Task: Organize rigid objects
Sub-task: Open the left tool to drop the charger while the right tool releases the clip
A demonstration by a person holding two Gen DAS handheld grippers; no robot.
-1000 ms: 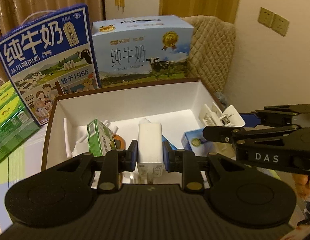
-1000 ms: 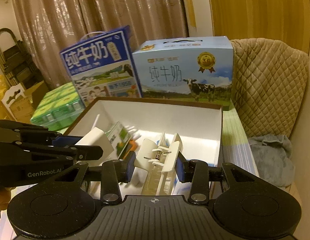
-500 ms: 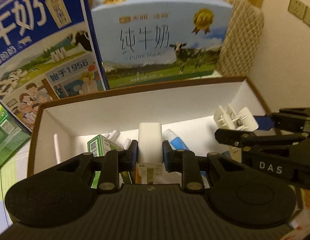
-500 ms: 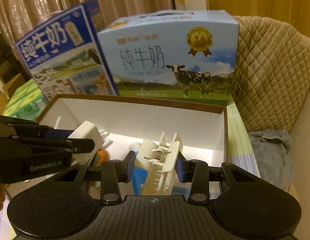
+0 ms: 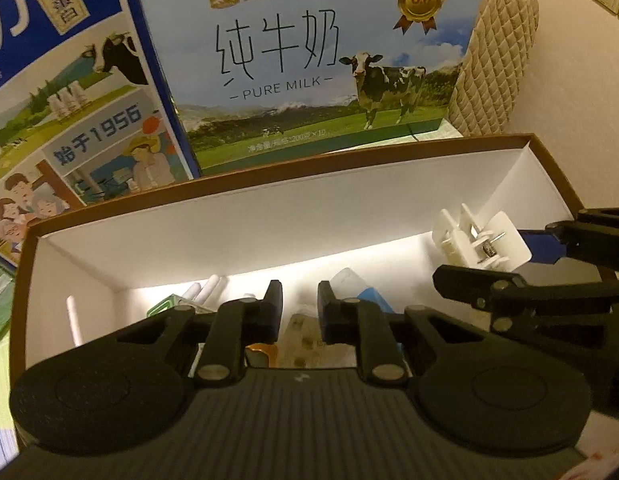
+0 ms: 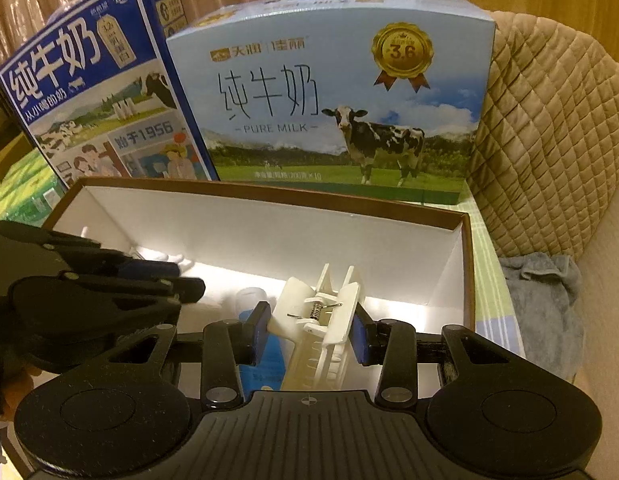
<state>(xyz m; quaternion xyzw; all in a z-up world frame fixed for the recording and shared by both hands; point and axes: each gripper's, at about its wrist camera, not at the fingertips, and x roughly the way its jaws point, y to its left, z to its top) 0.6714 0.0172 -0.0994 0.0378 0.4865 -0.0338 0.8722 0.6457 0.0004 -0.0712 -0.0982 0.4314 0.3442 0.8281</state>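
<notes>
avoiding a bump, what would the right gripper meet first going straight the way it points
Likely the box's white floor, its held white clip landing first; the blue bottle lies close left, depth unclear.

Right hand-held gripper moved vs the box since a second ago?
Yes: right hand-held gripper advanced forward and down; the open box and light-blue milk carton loom larger around its white clip.

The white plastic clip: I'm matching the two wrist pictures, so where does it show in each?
Left wrist: white plastic clip at right, in the right gripper, over the box's right end.
Right wrist: bottom centre, between the blue pads.
Shared landmark: the light-blue Pure Milk carton behind the box.
</notes>
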